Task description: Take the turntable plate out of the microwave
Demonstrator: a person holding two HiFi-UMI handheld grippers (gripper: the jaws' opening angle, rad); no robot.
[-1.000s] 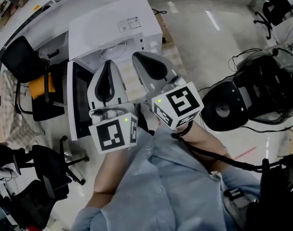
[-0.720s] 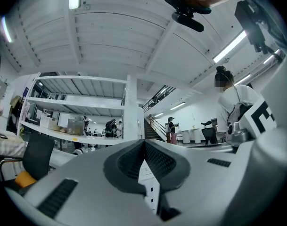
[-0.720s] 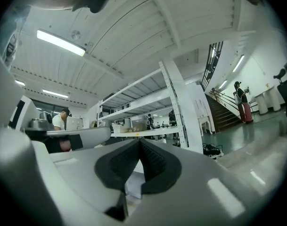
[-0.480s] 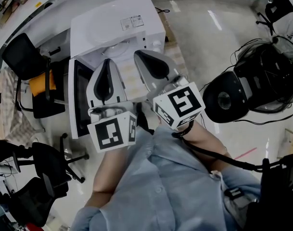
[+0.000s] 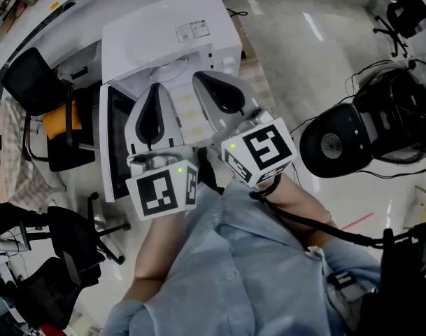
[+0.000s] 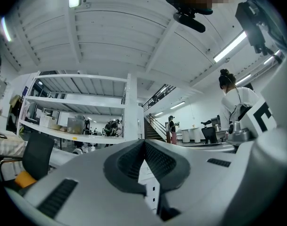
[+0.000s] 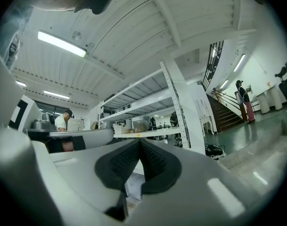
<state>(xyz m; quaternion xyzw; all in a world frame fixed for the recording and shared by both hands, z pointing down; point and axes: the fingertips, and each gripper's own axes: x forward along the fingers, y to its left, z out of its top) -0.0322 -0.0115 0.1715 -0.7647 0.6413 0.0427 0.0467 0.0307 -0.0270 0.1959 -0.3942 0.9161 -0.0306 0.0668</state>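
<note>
- Holds left gripper (image 5: 157, 93) near the white microwave (image 5: 164, 37), fingers (image 6: 129, 161) clenched together, empty.
- Holds right gripper (image 5: 202, 81) just beside it, fingers (image 7: 127, 160) likewise clenched, empty.
- Shows microwave door (image 5: 113, 142) open.

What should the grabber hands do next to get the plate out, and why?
Probably open the right gripper and dip it toward the microwave. Its door already stands open, but the right gripper and the left gripper are both shut and empty. The plate isn't in view.
</note>
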